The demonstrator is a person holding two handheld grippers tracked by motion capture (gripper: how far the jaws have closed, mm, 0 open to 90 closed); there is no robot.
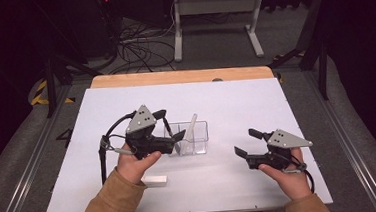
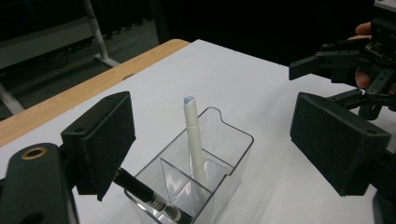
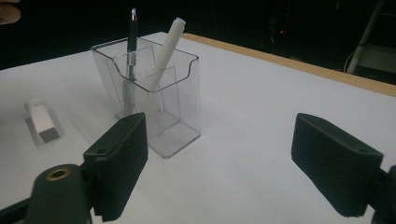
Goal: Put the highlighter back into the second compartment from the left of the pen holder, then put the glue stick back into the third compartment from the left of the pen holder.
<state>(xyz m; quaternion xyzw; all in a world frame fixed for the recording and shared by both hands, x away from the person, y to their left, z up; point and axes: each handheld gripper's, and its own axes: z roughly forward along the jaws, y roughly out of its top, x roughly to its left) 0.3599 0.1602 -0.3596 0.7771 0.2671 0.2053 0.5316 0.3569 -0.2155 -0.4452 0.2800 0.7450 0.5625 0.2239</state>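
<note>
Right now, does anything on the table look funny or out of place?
Only one small thing: a white eraser lies loose on the table, apart from the clear holder. A white pen and a black pen lean inside it. Nothing looks spilled or broken.

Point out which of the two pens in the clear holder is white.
The white pen leaning in the clear holder; the other pen beside it is black and thinner.

You see the white table (image 1: 235, 97) evenly lit from above, its surroundings almost black. The clear holder (image 3: 154, 88) on it shows faint glare and soft shadows. Both gripper views look slightly soft, perhaps from low light.
</note>
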